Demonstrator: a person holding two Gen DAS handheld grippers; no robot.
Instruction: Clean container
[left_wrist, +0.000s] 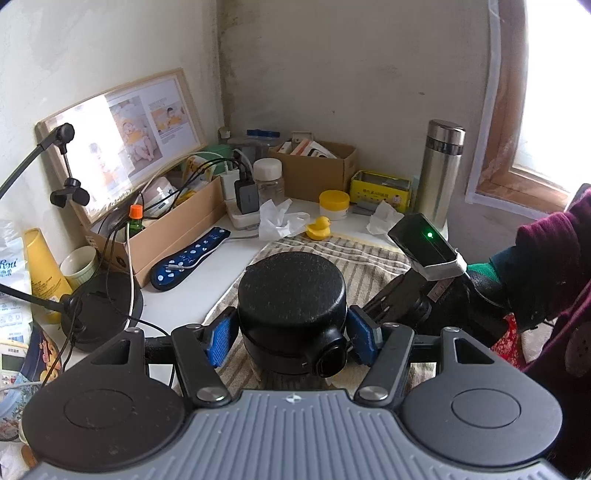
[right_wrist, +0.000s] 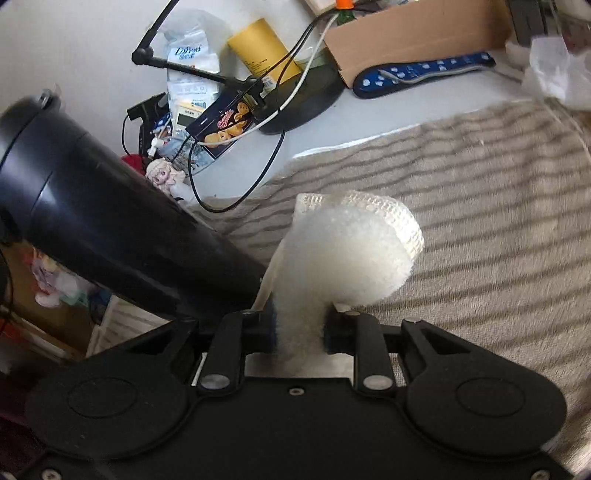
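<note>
My left gripper (left_wrist: 291, 336) is shut on a black container (left_wrist: 291, 295), a flask with a round lid, its blue pads pressed on both sides. It hangs over the striped towel (left_wrist: 369, 258). In the right wrist view the same container (right_wrist: 110, 221) stretches from upper left toward my right gripper (right_wrist: 299, 332). That gripper is shut on a white sponge (right_wrist: 343, 254), which sticks up folded, just right of the container's near end. Whether sponge and container touch is hidden.
The striped towel (right_wrist: 461, 203) covers the white desk (left_wrist: 221, 266). Behind it lie a yellow duck (left_wrist: 319, 228), crumpled tissues (left_wrist: 279, 218), a steel flask (left_wrist: 441, 170), cardboard boxes (left_wrist: 317, 166), a blue remote (left_wrist: 192, 258) and a lamp base (left_wrist: 103, 306) with cables.
</note>
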